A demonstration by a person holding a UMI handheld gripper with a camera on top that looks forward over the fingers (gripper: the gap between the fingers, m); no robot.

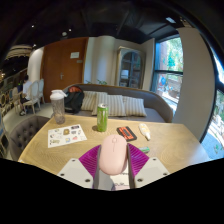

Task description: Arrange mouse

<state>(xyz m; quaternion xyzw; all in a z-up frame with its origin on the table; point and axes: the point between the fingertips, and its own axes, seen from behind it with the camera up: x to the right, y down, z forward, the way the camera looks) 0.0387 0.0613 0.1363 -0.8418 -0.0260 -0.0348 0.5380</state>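
Note:
A pale pink computer mouse (113, 155) sits between my gripper's (113, 165) two fingers, its long axis pointing ahead. The magenta pads (91, 157) press against both of its sides. The mouse is held above the light wooden table (60, 150). Its underside is hidden.
On the table beyond the fingers stand a green bottle (101, 118), a clear lidded jar (57, 106), a printed sheet (66, 134), a dark red box (126, 132) and a white object (145, 130). A grey sofa (120, 103) with cushions runs behind; chairs (32, 95) stand at the far left.

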